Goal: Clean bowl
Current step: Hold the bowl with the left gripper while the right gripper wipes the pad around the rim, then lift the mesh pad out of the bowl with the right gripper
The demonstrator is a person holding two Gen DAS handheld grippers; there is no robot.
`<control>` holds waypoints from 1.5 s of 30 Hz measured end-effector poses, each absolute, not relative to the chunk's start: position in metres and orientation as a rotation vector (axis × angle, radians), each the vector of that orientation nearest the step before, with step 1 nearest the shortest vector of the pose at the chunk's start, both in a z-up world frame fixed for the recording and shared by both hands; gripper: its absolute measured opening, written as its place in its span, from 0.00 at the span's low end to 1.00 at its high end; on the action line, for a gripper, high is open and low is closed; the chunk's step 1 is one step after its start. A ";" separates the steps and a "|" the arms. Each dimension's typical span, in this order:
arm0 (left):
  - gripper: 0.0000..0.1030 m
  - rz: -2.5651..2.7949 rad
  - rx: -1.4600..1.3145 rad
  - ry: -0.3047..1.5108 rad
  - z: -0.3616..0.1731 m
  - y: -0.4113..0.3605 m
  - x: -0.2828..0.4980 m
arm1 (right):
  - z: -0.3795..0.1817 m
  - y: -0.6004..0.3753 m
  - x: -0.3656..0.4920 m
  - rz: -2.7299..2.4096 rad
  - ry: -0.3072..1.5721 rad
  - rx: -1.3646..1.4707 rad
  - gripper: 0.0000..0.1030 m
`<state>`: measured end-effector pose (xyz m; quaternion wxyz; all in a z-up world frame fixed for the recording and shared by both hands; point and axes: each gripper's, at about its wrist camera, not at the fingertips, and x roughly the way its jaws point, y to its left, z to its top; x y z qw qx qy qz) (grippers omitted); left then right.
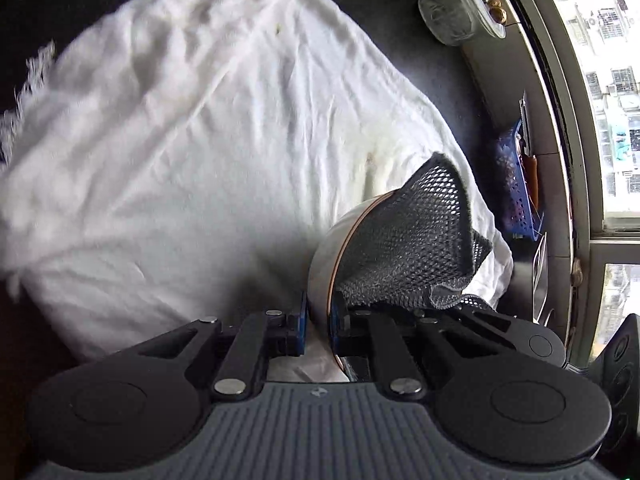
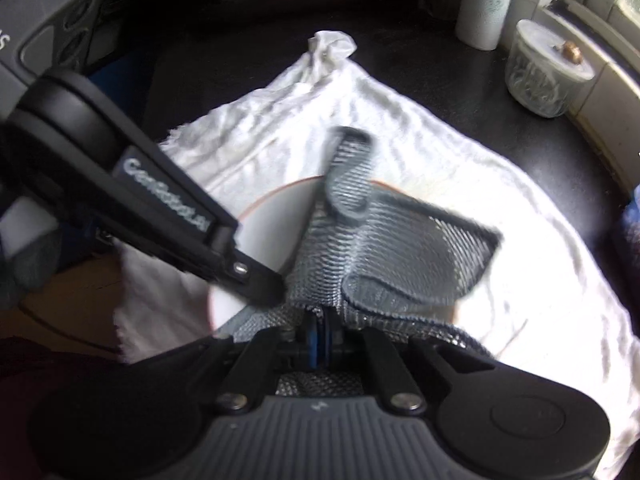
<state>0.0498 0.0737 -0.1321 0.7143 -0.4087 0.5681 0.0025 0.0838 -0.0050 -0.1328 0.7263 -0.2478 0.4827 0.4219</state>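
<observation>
A white bowl [image 1: 326,256] with a thin brown rim is held on edge above a white towel [image 1: 180,140]. My left gripper [image 1: 319,326] is shut on the bowl's rim. A grey mesh dishcloth [image 1: 416,240] lies inside the bowl. In the right wrist view the bowl [image 2: 276,220] opens toward me, and my right gripper [image 2: 318,334] is shut on the dishcloth [image 2: 384,256], which covers much of the bowl's inside. The left gripper's finger [image 2: 256,276] reaches onto the bowl's rim from the left.
The towel [image 2: 460,168] lies on a dark counter [image 2: 440,72]. A glass jar with a lid [image 2: 544,76] stands at the back right, a paper towel roll [image 2: 486,0] beside it. A blue basket [image 1: 516,184] sits by the window [image 1: 608,80].
</observation>
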 end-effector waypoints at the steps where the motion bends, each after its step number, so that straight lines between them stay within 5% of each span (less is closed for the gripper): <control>1: 0.11 0.011 -0.927 1.258 -0.133 0.074 0.048 | -0.132 -0.006 0.083 0.929 1.064 -0.545 0.04; 10: 0.13 -0.017 -0.877 1.270 -0.133 0.068 0.051 | -0.131 -0.009 0.083 0.918 1.060 -0.545 0.04; 14: 0.13 -0.081 -0.579 1.201 -0.119 0.048 0.057 | -0.125 -0.016 0.086 0.907 1.025 -0.516 0.03; 23: 0.07 -0.158 -0.393 1.114 -0.106 0.041 0.067 | -0.077 -0.066 0.105 0.833 0.917 -0.347 0.03; 33: 0.05 -0.310 0.319 0.870 -0.071 -0.005 0.076 | -0.067 -0.096 0.112 0.714 0.853 -0.414 0.03; 39: 0.06 -0.241 0.264 0.940 -0.074 0.016 0.088 | -0.098 -0.109 0.111 0.686 0.944 -0.405 0.03; 42: 0.06 -0.230 0.152 0.959 -0.075 0.031 0.095 | -0.112 -0.115 0.112 0.684 0.995 -0.334 0.07; 45: 0.06 -0.221 0.096 0.953 -0.072 0.039 0.096 | -0.119 -0.120 0.115 0.672 1.021 -0.232 0.33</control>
